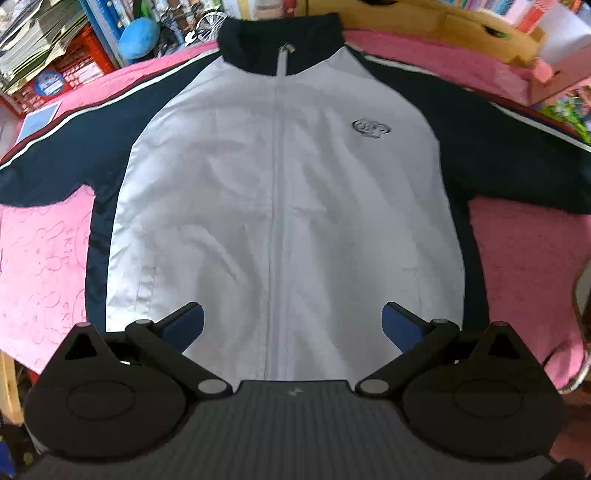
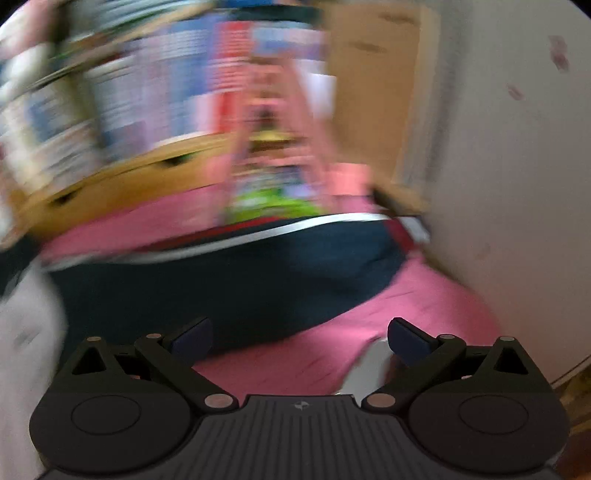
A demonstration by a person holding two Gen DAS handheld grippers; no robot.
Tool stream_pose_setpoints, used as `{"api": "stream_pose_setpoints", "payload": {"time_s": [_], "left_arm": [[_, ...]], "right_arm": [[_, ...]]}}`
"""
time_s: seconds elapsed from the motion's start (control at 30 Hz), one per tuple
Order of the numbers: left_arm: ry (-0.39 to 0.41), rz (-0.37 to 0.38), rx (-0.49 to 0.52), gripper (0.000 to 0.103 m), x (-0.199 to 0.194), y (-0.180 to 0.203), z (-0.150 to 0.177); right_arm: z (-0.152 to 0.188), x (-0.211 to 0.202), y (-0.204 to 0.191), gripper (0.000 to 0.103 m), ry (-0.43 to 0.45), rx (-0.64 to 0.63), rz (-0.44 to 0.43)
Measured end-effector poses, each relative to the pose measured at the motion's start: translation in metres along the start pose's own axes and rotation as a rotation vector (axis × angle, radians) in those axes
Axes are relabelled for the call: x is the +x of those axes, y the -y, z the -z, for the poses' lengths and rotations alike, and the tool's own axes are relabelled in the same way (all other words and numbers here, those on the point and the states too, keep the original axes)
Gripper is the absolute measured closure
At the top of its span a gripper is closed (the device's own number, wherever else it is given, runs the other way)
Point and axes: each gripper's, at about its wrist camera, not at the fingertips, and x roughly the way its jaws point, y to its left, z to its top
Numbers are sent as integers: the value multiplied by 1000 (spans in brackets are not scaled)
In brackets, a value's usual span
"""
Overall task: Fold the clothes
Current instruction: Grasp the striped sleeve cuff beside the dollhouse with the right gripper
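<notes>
A zipped jacket [image 1: 280, 192] with a white front, navy sleeves and a navy collar lies flat, face up, on a pink blanket [image 1: 44, 266], sleeves spread to both sides. My left gripper [image 1: 293, 325] hovers open over the jacket's bottom hem, nothing between its blue pads. The right wrist view is motion-blurred: it shows a navy sleeve [image 2: 229, 288] with white and red stripes stretched across the pink blanket [image 2: 424, 306]. My right gripper [image 2: 299, 339] is open just in front of that sleeve's lower edge, holding nothing.
Shelves with books and boxes [image 1: 55, 55] stand behind the blanket at the back left. A wooden drawer unit [image 1: 461, 26] and pink boxes [image 1: 554, 74] sit at the back right. A pale wall [image 2: 517, 184] rises close on the right of the sleeve.
</notes>
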Motion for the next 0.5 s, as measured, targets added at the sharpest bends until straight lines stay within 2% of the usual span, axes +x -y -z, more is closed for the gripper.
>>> {"api": "stream_pose_setpoints", "payload": {"time_s": [0.13, 0.23, 0.33, 0.37, 0.4, 0.43, 0.47, 0.5], "left_arm": [[-46, -30, -52, 0, 13, 3, -4], [-79, -42, -84, 0, 22, 4, -5], [-93, -59, -84, 0, 27, 6, -3], [-96, -66, -79, 0, 27, 6, -2], [-97, -73, -74, 0, 28, 7, -1], [-98, -77, -70, 0, 28, 7, 1], [-99, -80, -69, 0, 28, 6, 2], [-99, -82, -74, 0, 28, 4, 3]], "right_arm": [[-24, 64, 41, 2, -8, 88, 74], [-34, 104, 60, 4, -41, 196, 81], [-36, 135, 72, 11, -73, 263, 51], [-36, 143, 73, 28, -85, 272, 31], [-35, 150, 73, 54, -103, 283, 12], [-35, 153, 73, 59, -109, 287, 24], [-34, 155, 72, 69, -112, 291, 41], [-33, 152, 70, 83, -100, 294, 43]]}}
